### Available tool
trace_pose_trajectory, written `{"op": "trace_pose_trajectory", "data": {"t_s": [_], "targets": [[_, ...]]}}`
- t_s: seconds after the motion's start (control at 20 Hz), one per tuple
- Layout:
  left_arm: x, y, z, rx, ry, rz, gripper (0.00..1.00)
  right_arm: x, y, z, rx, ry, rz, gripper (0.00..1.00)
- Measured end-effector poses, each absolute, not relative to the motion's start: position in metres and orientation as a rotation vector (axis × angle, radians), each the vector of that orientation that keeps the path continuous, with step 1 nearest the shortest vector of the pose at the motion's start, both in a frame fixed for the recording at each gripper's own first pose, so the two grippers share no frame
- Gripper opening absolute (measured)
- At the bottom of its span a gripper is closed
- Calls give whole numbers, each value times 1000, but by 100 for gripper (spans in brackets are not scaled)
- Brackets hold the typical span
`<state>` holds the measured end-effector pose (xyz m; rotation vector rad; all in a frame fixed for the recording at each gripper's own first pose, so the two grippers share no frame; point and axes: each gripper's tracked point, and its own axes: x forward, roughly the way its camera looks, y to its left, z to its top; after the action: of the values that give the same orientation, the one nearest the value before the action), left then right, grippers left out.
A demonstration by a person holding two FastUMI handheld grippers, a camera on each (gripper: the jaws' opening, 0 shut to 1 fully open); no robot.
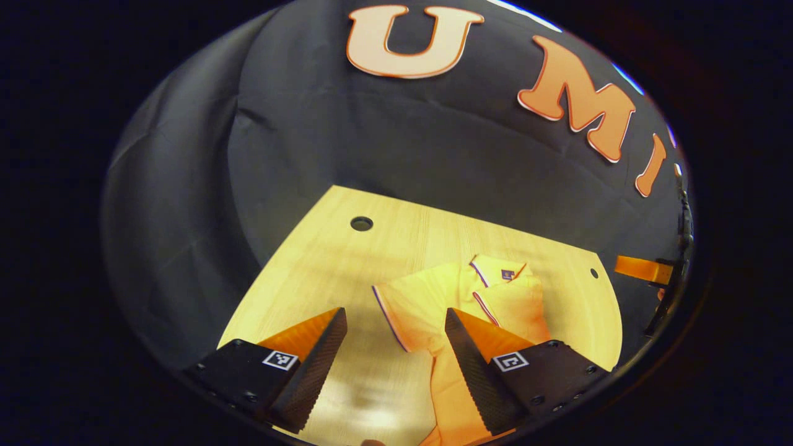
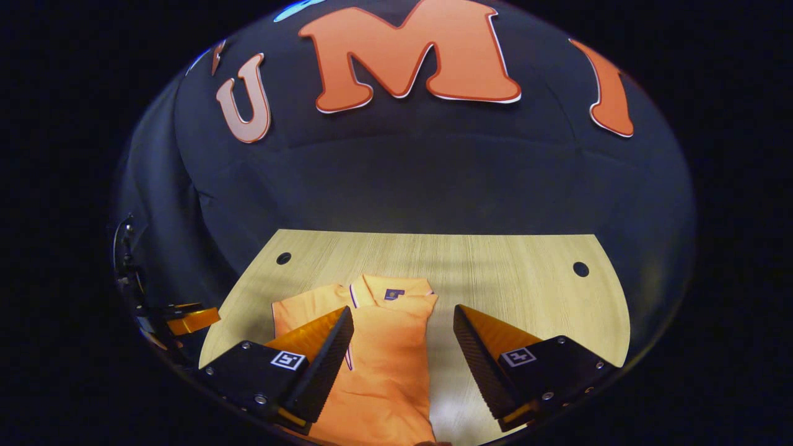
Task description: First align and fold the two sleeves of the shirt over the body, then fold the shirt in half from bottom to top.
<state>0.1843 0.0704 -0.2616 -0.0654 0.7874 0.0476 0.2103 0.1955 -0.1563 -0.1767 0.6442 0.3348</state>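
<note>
An orange polo shirt lies flat on the wooden table, collar toward the far wall. In the right gripper view the shirt has a straight right edge where that side lies folded over the body. Its other short sleeve still spreads out to the left. My left gripper hovers open above that spread sleeve, with nothing between its fingers. My right gripper is open too, above the shirt's body below the collar.
The table has a round hole near each far corner. Bare wood lies to the right of the shirt. The other gripper shows at the edge of each view. The booth's black cloth wall rises behind the table.
</note>
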Motion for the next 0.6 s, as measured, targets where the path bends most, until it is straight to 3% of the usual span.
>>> {"op": "trace_pose_trajectory", "data": {"t_s": [0.2,0.6], "targets": [[210,54,-289,-144,951,20,98,203,171,-143,-133,656,349,99],[233,74,-367,-145,1219,97,98,198,112,-163,-68,746,306,99]]}}
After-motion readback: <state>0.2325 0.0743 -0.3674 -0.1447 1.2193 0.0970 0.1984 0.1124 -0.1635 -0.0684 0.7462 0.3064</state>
